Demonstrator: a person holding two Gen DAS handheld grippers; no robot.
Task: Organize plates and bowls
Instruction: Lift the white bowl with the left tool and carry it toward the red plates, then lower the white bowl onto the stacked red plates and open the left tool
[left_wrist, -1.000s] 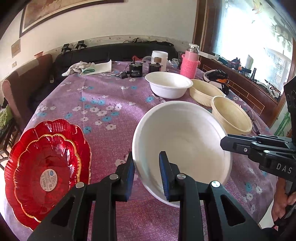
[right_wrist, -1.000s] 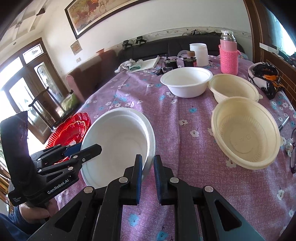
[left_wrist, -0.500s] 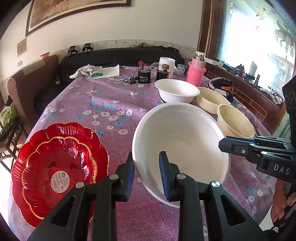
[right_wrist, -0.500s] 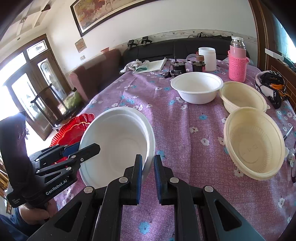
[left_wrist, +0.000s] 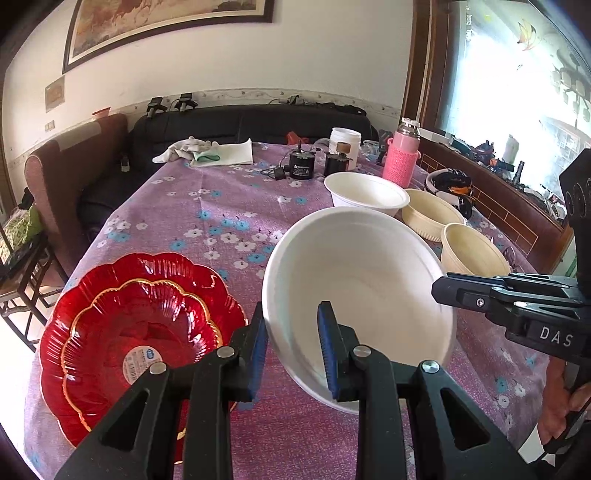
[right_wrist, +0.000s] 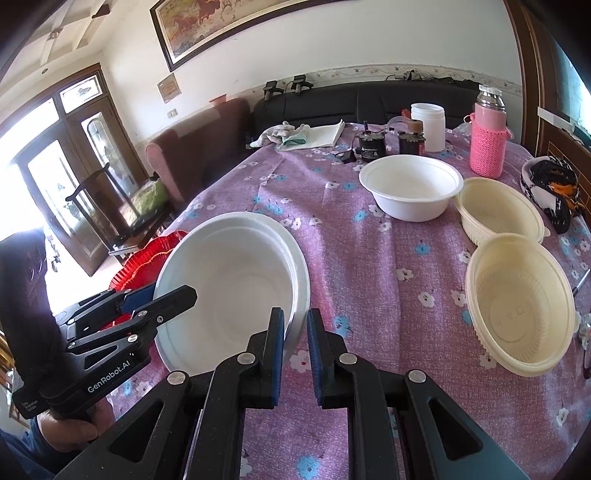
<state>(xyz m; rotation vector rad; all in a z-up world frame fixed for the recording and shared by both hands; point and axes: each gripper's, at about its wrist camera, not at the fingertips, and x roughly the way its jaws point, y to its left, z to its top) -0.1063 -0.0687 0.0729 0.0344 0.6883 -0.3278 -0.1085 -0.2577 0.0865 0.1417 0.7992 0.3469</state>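
Tools (left_wrist: 291, 345) (right_wrist: 295, 345) both clenched on white bowl (left_wrist: 354, 280) — second rim (nested) only from right wrist

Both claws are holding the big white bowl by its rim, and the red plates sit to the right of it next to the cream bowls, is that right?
Not quite. Both the left claw and right claw do hold the big white bowl by its rim, but the red plates sit to its left, across from the cream bowls. The left wrist view shows it.
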